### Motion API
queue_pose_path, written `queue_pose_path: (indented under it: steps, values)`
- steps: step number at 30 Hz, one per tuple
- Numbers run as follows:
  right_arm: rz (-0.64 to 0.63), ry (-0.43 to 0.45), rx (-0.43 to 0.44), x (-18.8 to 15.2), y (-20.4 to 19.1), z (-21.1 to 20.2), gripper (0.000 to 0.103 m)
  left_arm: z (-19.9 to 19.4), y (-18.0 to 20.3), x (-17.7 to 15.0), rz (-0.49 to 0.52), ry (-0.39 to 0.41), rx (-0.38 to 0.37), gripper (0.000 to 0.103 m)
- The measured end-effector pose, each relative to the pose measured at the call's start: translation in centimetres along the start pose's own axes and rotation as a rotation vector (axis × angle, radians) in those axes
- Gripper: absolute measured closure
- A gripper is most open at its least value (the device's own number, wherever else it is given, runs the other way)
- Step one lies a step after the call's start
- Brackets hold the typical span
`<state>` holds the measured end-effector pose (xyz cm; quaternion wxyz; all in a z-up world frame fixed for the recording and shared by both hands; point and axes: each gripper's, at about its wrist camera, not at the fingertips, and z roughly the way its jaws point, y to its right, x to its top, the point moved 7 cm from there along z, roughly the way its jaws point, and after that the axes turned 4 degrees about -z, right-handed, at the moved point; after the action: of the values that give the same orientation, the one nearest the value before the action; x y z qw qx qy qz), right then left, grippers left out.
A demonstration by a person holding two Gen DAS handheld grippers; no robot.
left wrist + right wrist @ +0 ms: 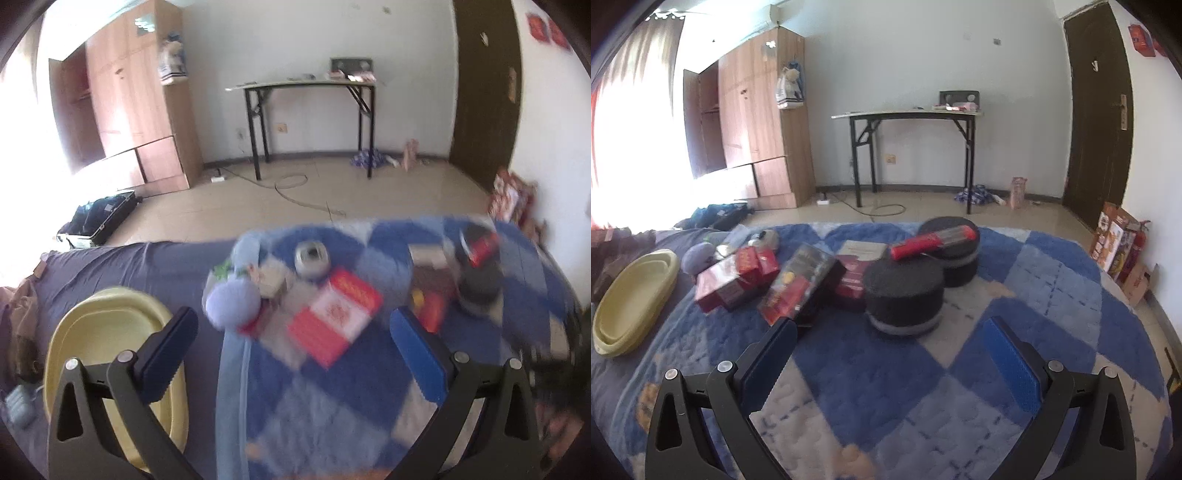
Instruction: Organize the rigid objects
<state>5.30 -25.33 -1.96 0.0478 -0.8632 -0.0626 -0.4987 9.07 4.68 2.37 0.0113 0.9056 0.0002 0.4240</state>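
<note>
Blurred red box [334, 317] — print unreadable

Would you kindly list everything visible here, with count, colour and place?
Basin: one, pale yellow, bed's left edge.
Round foam pads: two, black, on the checked blanket.
Red-handled tool: one, lying across the pads.
Boxes: several, mostly red, clustered left of the pads.
Ball: one, lilac, beside the boxes.
Tin: one, silver, behind the boxes.
Folding table: one, black-legged, far wall.
Wardrobe: one, wooden, left.
Door: one, dark, right.
Left hand-held gripper: open, empty.
Right hand-held gripper: open, empty.
</note>
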Motion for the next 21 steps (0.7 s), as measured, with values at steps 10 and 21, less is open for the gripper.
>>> queue_pose_path:
  steps: [10, 21]
  values:
    - [0.033, -0.029, 0.024, 1.3, 0.5, 2.5, 0.0, 7.0, 0.8, -3.5, 0.022, -0.065, -0.129, 0.0]
    - [-0.027, -0.14, 0.034, 2.6, 0.8, 9.8, 0.0, 8.6, 1.7, -3.2, 0.073, -0.026, -0.167, 0.0]
